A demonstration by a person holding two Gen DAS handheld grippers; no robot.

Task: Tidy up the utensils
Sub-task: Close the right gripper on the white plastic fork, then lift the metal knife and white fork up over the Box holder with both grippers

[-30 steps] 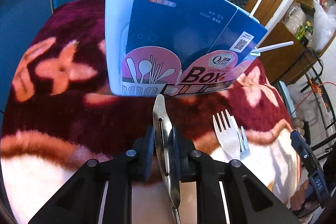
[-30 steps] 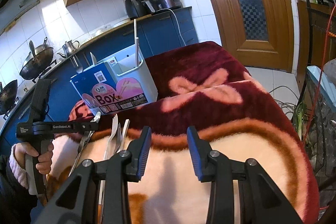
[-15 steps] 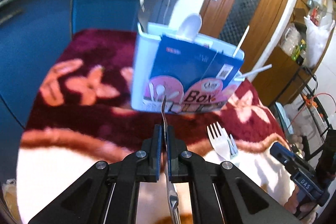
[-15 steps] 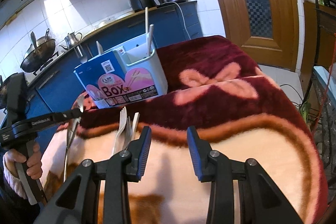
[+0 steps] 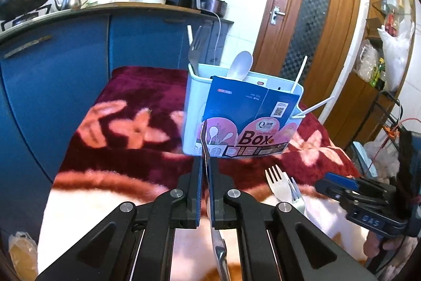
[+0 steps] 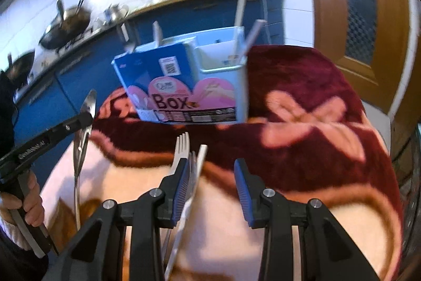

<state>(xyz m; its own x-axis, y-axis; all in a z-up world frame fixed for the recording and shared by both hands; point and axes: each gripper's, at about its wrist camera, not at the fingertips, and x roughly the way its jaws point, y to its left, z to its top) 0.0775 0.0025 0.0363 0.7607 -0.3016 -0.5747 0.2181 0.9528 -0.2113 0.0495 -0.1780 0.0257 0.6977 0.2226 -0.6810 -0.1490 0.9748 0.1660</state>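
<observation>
Partly done: fork, spoon and sticks already standing in the box [image 5: 244, 109]. Left gripper [image 5: 206, 170] clamped on a metal spoon [image 6: 83, 128], lifted before the box. Right gripper [image 6: 211, 175] apart, empty, above forks [image 6: 184, 149] left on the blanket [image 6: 302, 123].

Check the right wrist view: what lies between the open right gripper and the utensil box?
White forks on the blanket, just ahead of the right gripper; beyond them only blanket reaches the utensil box.

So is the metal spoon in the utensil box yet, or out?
Out. The metal spoon is clamped in the left claw, off the blanket and short of the utensil box.
</observation>
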